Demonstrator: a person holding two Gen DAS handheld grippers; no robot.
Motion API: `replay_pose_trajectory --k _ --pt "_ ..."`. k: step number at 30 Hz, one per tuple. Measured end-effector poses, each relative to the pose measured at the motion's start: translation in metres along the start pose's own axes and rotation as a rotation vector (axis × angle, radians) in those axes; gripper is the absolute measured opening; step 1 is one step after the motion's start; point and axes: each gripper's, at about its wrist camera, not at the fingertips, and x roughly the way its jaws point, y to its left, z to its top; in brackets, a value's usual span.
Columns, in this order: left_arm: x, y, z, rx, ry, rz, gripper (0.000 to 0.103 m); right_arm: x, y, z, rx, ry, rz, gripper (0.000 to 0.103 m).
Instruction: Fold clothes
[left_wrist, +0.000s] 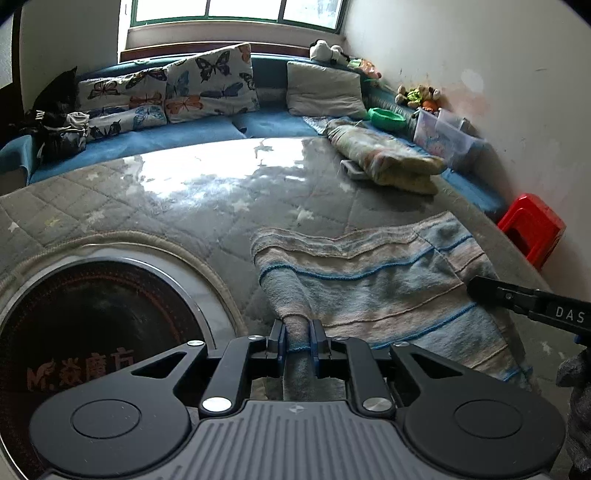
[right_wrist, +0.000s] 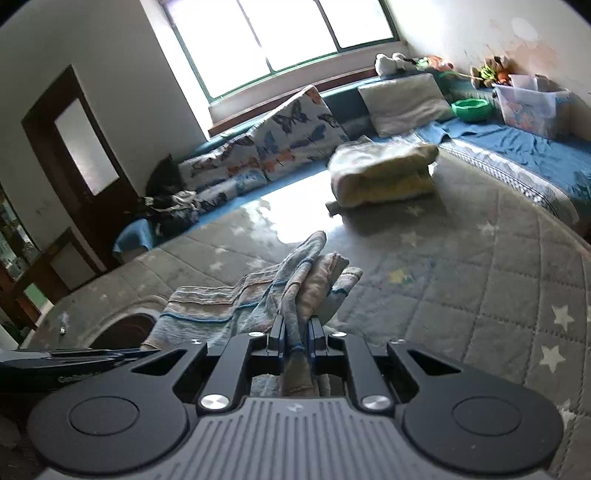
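Observation:
A striped blue, grey and pink towel (left_wrist: 388, 280) lies on the grey quilted table cover. My left gripper (left_wrist: 297, 334) is shut on a bunched near edge of the towel. My right gripper (right_wrist: 297, 332) is shut on another bunched edge of the same towel (right_wrist: 236, 306), which rises in folds ahead of its fingers. The right gripper's finger (left_wrist: 517, 295) shows at the right edge of the left wrist view, over the towel's right side. The left gripper (right_wrist: 74, 360) shows at the lower left of the right wrist view.
A round black cooktop (left_wrist: 92, 332) is set in the table at the left. A folded yellowish blanket (left_wrist: 388, 155) lies at the far side. Butterfly cushions (left_wrist: 207, 85), a grey pillow (left_wrist: 325, 88), a clear plastic box (left_wrist: 443, 136) and a green bowl (left_wrist: 386, 118) sit on the blue bench. A red stool (left_wrist: 532, 229) stands at the right.

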Motion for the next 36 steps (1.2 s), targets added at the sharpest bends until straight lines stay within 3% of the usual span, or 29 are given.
replay_pose_trajectory --k 4,6,7,11,13,16,22,27,33,36 --pt "0.001 0.004 -0.004 0.003 0.004 0.019 0.024 -0.001 -0.005 -0.003 0.003 0.008 -0.029 0.018" --pt "-0.002 0.007 -0.006 0.008 -0.002 0.042 0.037 -0.005 -0.004 -0.005 -0.003 0.002 -0.034 0.018" --pt "-0.003 0.008 -0.008 0.010 -0.005 0.050 0.037 -0.009 -0.002 -0.005 -0.011 -0.004 -0.033 0.018" --pt "-0.018 0.010 -0.017 0.017 -0.015 0.039 0.042 -0.027 0.008 -0.012 -0.046 -0.012 -0.011 0.019" --pt "-0.028 0.008 -0.024 0.034 -0.027 0.023 0.046 -0.035 0.014 -0.019 -0.067 -0.007 0.006 0.026" --pt "-0.041 0.003 -0.038 0.064 -0.033 -0.002 0.050 -0.045 0.022 -0.031 -0.099 -0.001 0.019 0.028" --pt "-0.054 0.000 -0.069 0.110 -0.022 -0.014 0.051 -0.058 0.026 -0.051 -0.089 0.005 0.031 0.034" --pt "-0.051 0.009 -0.080 0.082 -0.005 -0.010 0.053 -0.056 0.021 -0.065 -0.079 0.037 0.002 0.034" --pt "-0.057 0.024 -0.085 0.024 -0.001 0.002 0.054 -0.067 0.020 -0.070 -0.051 0.012 -0.008 0.036" --pt "-0.060 0.028 -0.090 0.005 0.011 0.003 0.054 -0.071 0.024 -0.075 -0.052 0.006 -0.010 0.049"
